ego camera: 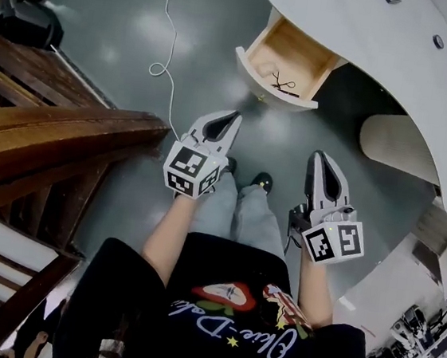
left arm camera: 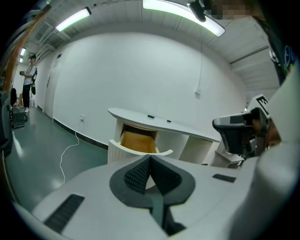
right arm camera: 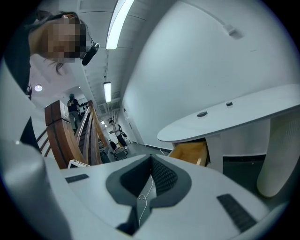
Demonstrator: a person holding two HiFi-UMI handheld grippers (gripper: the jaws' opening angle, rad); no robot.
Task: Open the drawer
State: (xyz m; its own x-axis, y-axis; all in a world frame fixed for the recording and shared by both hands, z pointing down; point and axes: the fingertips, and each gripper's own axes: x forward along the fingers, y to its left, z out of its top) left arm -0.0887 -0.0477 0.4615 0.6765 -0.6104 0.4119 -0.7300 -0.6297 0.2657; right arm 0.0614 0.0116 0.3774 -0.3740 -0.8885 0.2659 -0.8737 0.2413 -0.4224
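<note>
Floor (ego camera: 127, 35) separates drawer (ego camera: 290, 49) from left hand-held gripper (ego camera: 233, 119).

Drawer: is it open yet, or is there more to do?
Done: the drawer stands pulled out of the white desk, its wooden inside showing. In hand: nothing; the left hand-held gripper and right hand-held gripper are both shut, empty and apart from it. Left: nothing that I can see.

I wear a black short-sleeved T-shirt (ego camera: 198, 263) with a colourful print, pale jeans (ego camera: 244, 210) and black shoes (ego camera: 262, 181). My left gripper (ego camera: 232, 120) and right gripper (ego camera: 320, 158) are white, each bearing a black-and-white marker cube (ego camera: 191, 170).
</note>
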